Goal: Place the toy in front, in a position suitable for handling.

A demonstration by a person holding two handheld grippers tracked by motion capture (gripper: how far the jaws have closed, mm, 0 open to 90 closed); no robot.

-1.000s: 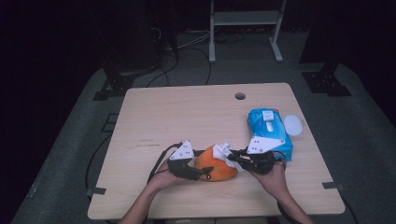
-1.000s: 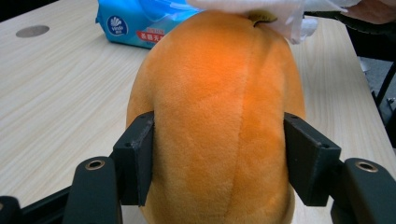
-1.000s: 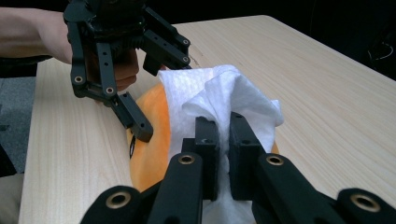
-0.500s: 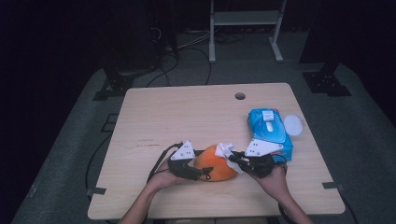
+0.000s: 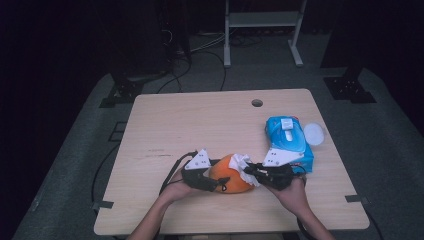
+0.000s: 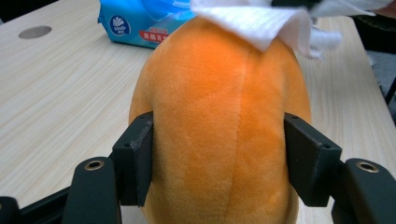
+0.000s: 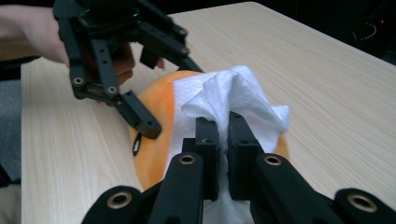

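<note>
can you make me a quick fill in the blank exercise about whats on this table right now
1. The left gripper is clamped on the sides of a plush toy coloured ____.
2. The right gripper pinches a white ____ against the top of the toy.
3. The pack of wipes beyond the right gripper is coloured ____.
4. The round hole sits near the table's ____ edge, as seen from the person.

Missing words: orange; tissue; blue; far

Orange plush toys (image 5: 231, 176): one is counted
White tissues (image 5: 246, 166): one
Blue tissue packs (image 5: 288, 143): one
White round lids (image 5: 313, 133): one
Grippers: two, left (image 5: 218, 184) and right (image 5: 250, 171)
Tables (image 5: 200, 120): one
</note>
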